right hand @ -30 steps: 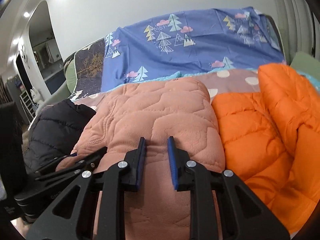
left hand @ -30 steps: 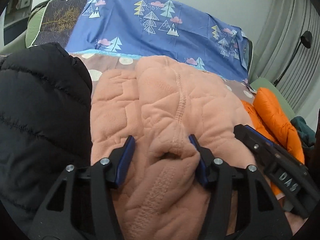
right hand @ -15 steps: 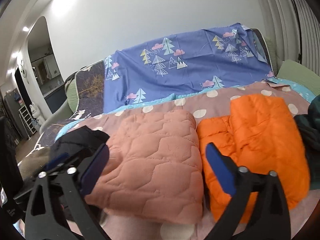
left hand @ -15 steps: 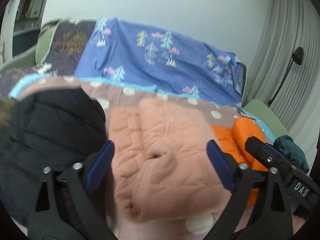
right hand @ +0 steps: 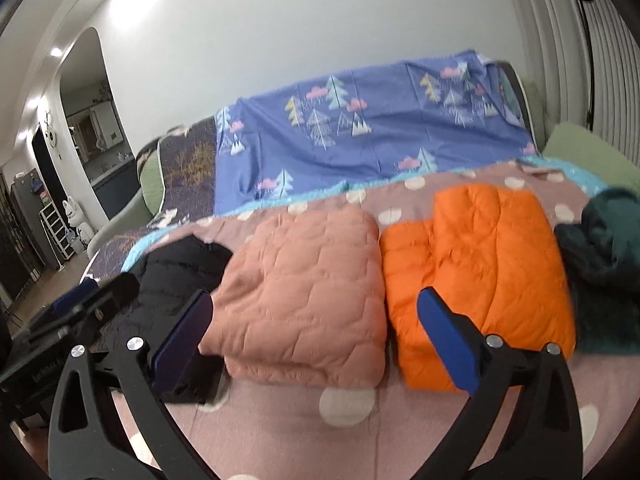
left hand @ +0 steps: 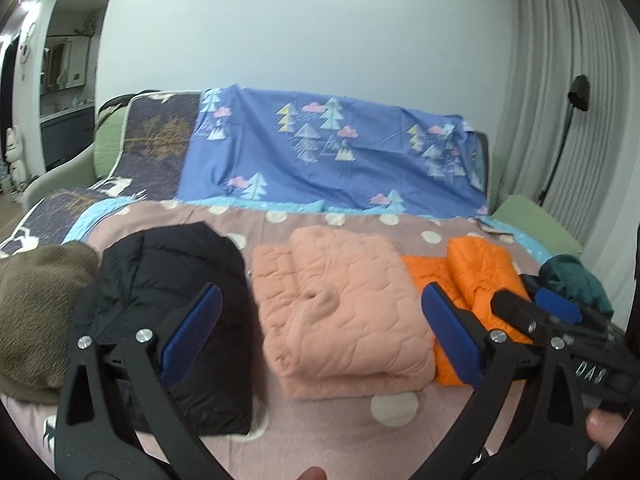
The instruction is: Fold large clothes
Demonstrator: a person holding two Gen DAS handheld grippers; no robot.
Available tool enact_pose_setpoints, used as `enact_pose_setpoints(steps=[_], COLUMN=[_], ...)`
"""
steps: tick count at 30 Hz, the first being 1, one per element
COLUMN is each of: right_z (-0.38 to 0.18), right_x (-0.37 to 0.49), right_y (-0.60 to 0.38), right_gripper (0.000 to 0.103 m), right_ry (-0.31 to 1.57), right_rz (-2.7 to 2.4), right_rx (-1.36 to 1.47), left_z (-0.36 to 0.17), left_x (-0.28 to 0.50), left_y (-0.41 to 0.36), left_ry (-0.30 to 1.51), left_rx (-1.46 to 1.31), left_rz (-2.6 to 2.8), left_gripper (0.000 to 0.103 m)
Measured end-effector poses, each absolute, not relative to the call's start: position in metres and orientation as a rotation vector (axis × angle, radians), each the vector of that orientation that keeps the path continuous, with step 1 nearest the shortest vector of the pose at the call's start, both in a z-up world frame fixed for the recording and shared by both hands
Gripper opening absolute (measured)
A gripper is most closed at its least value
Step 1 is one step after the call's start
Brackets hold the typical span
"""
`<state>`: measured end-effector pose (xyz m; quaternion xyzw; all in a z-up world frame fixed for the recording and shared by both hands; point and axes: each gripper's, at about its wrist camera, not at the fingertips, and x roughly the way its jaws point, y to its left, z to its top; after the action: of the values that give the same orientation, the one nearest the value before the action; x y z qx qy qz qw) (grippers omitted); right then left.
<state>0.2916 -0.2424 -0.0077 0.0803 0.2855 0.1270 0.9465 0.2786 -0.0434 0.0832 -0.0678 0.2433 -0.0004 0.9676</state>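
The folded peach quilted garment (left hand: 340, 304) lies flat on the pink polka-dot blanket (left hand: 332, 436), in the middle of a row of folded clothes. A black puffer jacket (left hand: 172, 304) sits just beside it on its left, and an orange puffer jacket (right hand: 476, 276) presses against its right edge. Past the black jacket lies a brown fleece item (left hand: 36, 312); past the orange one, a dark teal garment (right hand: 604, 264) lies bunched. The left gripper (left hand: 320, 336) hangs above the peach bundle with its jaws spread wide, holding nothing. The right gripper (right hand: 316, 332) is likewise splayed and empty, its 2 blue pads framing the seam between the peach and orange pieces. A blue sheet with tree prints (left hand: 332, 152) drapes the sofa back behind the row, with a grey curtain (left hand: 568, 92) to the right.
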Motion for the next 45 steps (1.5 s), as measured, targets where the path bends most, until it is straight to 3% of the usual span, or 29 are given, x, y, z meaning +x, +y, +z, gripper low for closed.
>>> enact_pose_setpoints(steps=[11, 45], right_z=[-0.047, -0.056], right_x=[0.303, 0.301], right_y=[-0.225, -0.227], right_gripper=[0.102, 0.102], right_ry=[0.689, 0.7], right_rz=[0.292, 0.26], right_rx=[0.142, 0.109], left_z=[0.062, 0.046], left_x=[0.274, 0.282], left_y=[-0.033, -0.044], left_ry=[0.533, 0.56], left_rx=[-0.124, -0.089], left_rz=[0.071, 0.083], left_gripper=[0.101, 0.101])
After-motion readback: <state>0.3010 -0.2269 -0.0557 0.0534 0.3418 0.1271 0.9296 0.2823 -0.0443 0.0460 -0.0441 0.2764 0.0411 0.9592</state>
